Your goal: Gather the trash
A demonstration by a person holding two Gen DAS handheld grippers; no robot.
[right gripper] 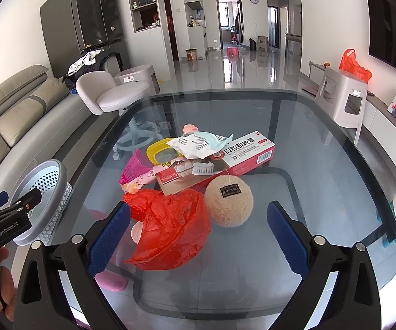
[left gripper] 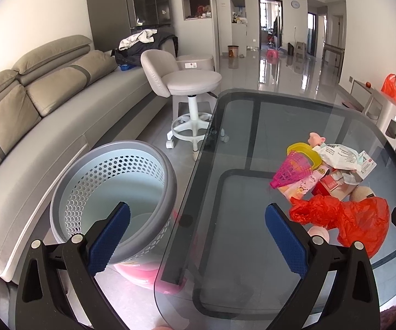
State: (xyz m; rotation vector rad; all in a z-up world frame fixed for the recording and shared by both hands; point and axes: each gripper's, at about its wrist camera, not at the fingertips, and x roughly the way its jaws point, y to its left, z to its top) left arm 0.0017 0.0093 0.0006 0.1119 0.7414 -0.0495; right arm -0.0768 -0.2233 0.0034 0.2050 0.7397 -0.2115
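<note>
While the left tongs [left gripper: 198, 236] hang spread and empty above the glass surface [left gripper: 253, 247] edge, the perforated bin [left gripper: 115, 192] stands on the floor beside it. From the right wrist, the right tongs [right gripper: 198, 236] gape wide around the red plastic bag [right gripper: 170, 233], with the trash pile [right gripper: 198, 159] just behind.

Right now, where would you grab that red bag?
On the crumpled ridge at the near top of the red bag, from above with the right gripper, open beside it. It lies flat on the glass table, so only raised folds give purchase.
</note>
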